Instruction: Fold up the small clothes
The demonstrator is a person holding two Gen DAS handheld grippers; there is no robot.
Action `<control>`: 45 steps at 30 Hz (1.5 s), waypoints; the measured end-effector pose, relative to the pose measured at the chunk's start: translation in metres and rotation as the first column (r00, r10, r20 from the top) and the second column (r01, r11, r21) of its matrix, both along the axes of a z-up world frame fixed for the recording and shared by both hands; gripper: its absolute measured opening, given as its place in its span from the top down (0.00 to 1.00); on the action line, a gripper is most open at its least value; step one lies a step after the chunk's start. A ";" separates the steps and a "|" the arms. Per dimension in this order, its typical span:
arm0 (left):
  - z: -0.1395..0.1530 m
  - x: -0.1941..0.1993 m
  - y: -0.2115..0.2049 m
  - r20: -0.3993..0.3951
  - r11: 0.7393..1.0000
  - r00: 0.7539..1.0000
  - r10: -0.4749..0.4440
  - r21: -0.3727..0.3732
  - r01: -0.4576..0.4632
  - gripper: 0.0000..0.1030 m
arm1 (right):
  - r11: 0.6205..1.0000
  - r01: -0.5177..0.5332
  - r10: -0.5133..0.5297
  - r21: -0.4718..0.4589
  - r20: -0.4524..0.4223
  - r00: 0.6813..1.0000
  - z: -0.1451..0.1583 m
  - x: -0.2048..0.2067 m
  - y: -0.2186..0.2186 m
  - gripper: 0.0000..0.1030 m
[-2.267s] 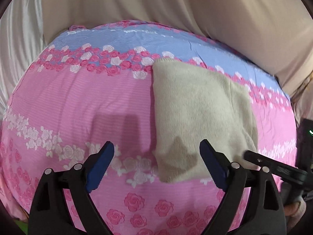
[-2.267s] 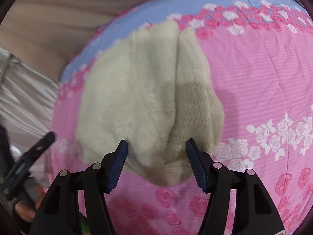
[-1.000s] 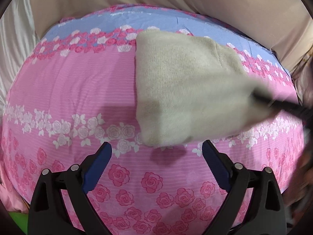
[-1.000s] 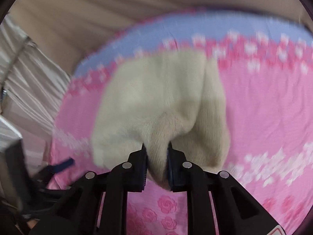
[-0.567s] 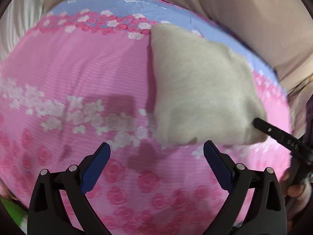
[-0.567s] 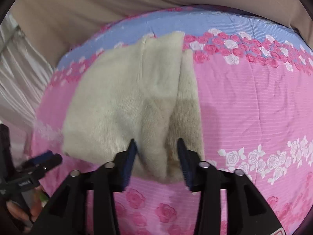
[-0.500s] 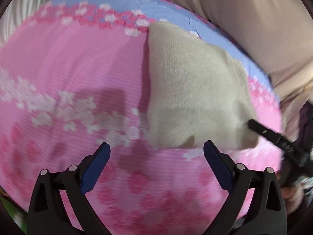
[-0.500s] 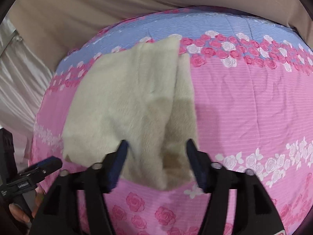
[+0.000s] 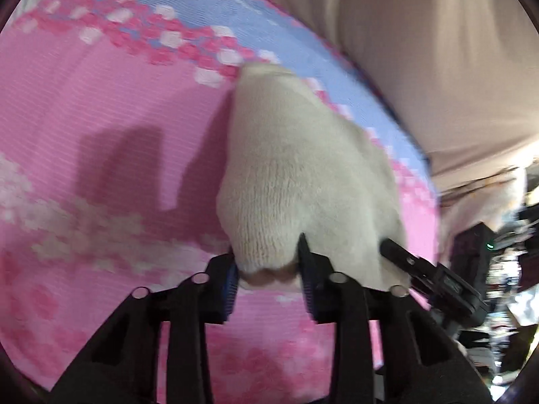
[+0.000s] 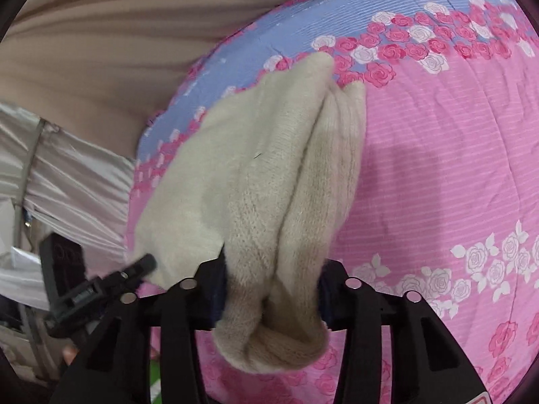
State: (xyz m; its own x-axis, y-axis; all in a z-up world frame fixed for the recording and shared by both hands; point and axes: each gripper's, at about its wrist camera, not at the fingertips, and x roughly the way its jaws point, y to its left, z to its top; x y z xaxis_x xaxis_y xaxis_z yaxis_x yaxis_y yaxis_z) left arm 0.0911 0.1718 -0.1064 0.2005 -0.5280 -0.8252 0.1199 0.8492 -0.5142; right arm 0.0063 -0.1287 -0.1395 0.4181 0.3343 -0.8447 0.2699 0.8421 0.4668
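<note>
- Two grippers are being closed on one cream knit garment (image 9: 303, 168), which is lying on a pink floral bedsheet (image 9: 101, 118).
- Left gripper (image 9: 267, 277): its jaws are being pressed in on the garment's near left corner; a bunched fold of knit is being pinched between the blue pads (image 9: 230, 284).
- Right gripper (image 10: 271, 289): its jaws are being clamped around a thick, rolled-up wad of the garment's near edge; the wad is bulging out below the black fingers (image 10: 357, 303).
- In the right wrist view, the garment (image 10: 256, 168) is being shown folded lengthwise, with a crease running from the far end down into the grip.
- The far end of the garment is resting where the sheet's pink field meets its blue band (image 10: 269, 43), beside a row of red and white roses.
- The near end is being held up off the sheet by both grippers; the rest is being left draped on the bed.
- In the left wrist view, the right gripper (image 9: 397, 256) is being seen touching the garment's right near corner.
- In the right wrist view, the left gripper (image 10: 141, 264) is being seen at the garment's left near corner.
- A beige curtain (image 10: 101, 33) is hanging behind the bed.
- The left wrist view is being smeared by motion blur; sheet detail cannot be told there.
</note>
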 end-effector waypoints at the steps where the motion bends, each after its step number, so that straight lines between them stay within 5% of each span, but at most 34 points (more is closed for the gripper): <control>1: -0.012 0.000 -0.005 -0.018 0.997 1.000 -0.024 0.067 0.025 0.62 | 0.994 -0.022 0.017 -0.110 -0.050 0.999 -0.014 0.003 0.006 0.39; 2: -0.023 -0.004 -0.009 -0.042 0.990 0.999 -0.033 0.132 0.038 0.62 | 0.988 -0.034 0.024 -0.148 -0.068 0.997 -0.023 0.000 0.009 0.35; 4: -0.024 -0.014 -0.010 -0.028 0.990 0.999 -0.028 0.136 0.032 0.60 | 0.992 0.023 -0.025 -0.127 -0.015 1.000 -0.004 -0.016 0.010 0.36; 6: -0.010 -0.030 -0.009 0.057 0.985 0.998 -0.013 0.172 0.003 0.38 | 0.980 0.017 -0.007 -0.198 0.052 0.999 0.027 -0.026 0.019 0.39; 9: 0.005 -0.046 -0.015 0.167 0.968 0.985 -0.039 0.252 -0.004 0.30 | 0.957 0.005 0.030 -0.291 0.116 0.993 0.056 -0.030 0.035 0.39; 14: 0.011 -0.045 -0.035 0.207 0.945 0.973 -0.099 0.327 0.026 0.30 | 0.932 -0.092 0.080 -0.352 -0.049 0.996 -0.008 0.014 0.035 0.39; 17: 0.014 -0.048 -0.037 0.222 0.934 0.968 -0.118 0.355 0.033 0.30 | 0.956 -0.008 0.008 -0.293 -0.002 1.000 0.009 0.008 0.028 0.40; 21: 0.024 -0.059 -0.037 0.288 0.910 0.947 -0.145 0.414 0.013 0.23 | 0.905 0.075 0.022 -0.418 0.222 0.975 0.077 -0.026 0.037 0.38; 24: 0.035 -0.067 -0.037 0.322 0.903 0.932 -0.166 0.429 0.013 0.14 | 0.879 0.231 -0.044 -0.418 0.412 0.910 0.115 -0.075 0.036 0.05; 25: 0.040 -0.070 -0.035 0.345 0.905 0.924 -0.163 0.426 0.001 0.10 | 0.870 0.283 -0.084 -0.404 0.443 0.892 0.117 -0.088 0.033 0.05; 28: 0.049 -0.079 -0.033 0.401 0.907 0.902 -0.159 0.420 -0.027 0.05 | 0.840 0.414 -0.288 -0.351 0.359 0.888 0.091 -0.104 0.019 0.05; 32: 0.052 -0.083 -0.041 0.427 0.882 0.890 -0.160 0.466 -0.065 0.05 | 0.879 0.382 -0.319 -0.286 0.241 0.916 0.071 -0.101 0.005 0.07; 39: 0.056 -0.104 -0.053 0.470 0.897 0.882 -0.024 0.399 -0.188 0.05 | 0.867 0.195 -0.070 -0.459 0.275 0.959 0.080 -0.104 0.031 0.05; 45: 0.059 -0.128 -0.062 0.475 0.861 0.876 0.087 0.407 -0.306 0.05 | 0.887 0.031 0.086 -0.460 0.230 0.970 0.070 -0.098 0.036 0.05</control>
